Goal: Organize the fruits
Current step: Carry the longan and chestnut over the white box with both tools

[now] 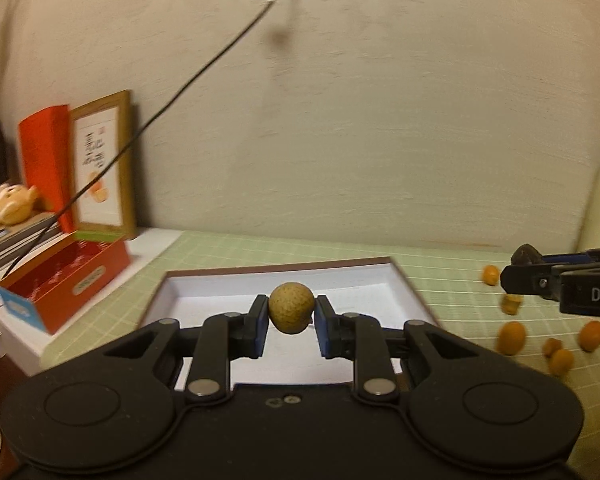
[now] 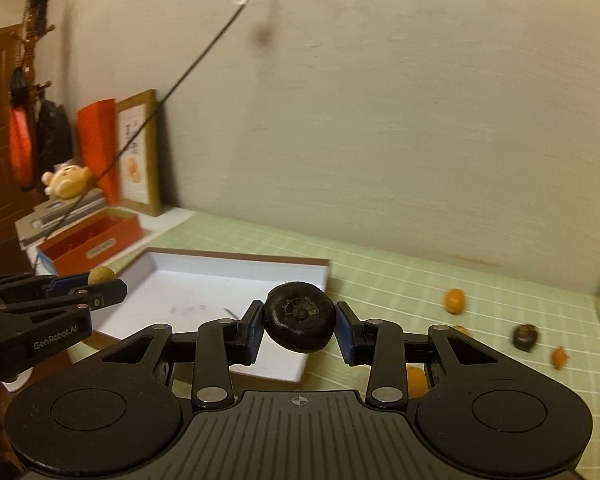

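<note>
My left gripper [image 1: 291, 315] is shut on a small round tan fruit [image 1: 291, 308] and holds it above the shallow white box [image 1: 204, 280] with the brown rim. My right gripper [image 2: 299, 328] is shut on a dark, flattened round fruit [image 2: 299, 322] over the near right corner of the same box [image 2: 172, 268]. In the right wrist view the left gripper [image 2: 100, 286] shows at the left with the tan fruit [image 2: 101, 274]. In the left wrist view the right gripper [image 1: 520, 270] enters from the right, its dark fruit [image 1: 526, 256] at the tips.
Several small orange fruits [image 1: 511, 337] and a dark one [image 2: 525, 336] lie loose on the green gridded mat [image 2: 380, 280] to the right. A red carton [image 1: 64, 280], a framed picture [image 1: 104, 168], a plush toy [image 1: 8, 204] and a black cable [image 1: 148, 120] stand at the left by the wall.
</note>
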Demonstrator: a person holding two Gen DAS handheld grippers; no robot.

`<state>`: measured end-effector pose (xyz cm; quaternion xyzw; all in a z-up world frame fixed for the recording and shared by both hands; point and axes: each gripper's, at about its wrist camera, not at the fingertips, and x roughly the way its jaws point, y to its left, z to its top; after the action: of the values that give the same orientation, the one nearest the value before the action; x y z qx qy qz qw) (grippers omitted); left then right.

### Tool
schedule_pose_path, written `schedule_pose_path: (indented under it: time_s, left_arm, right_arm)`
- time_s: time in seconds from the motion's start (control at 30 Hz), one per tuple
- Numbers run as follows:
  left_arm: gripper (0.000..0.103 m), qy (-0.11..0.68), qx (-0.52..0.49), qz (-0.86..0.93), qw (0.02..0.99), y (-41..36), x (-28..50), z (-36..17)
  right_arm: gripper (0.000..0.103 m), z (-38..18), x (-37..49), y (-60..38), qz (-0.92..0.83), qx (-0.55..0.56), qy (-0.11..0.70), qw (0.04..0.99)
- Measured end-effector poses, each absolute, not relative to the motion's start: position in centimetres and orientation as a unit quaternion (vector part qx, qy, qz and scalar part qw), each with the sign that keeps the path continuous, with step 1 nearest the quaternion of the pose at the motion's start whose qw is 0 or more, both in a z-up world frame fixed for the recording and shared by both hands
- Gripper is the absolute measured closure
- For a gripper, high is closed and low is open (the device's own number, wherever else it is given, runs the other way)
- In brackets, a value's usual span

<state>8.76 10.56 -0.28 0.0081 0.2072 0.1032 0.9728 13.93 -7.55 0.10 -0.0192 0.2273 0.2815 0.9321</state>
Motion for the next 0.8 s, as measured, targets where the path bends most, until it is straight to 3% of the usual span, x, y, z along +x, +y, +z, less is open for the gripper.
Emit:
schedule_pose_path:
  time_s: [0.8]
  left_arm:
    - [0.089, 0.234, -0.021, 0.166, 0.958, 16.8, 10.4, -1.9]
  right_arm:
    - [0.065, -2.0, 18.8, -0.1, 0.326, -0.046, 0.247, 0.912]
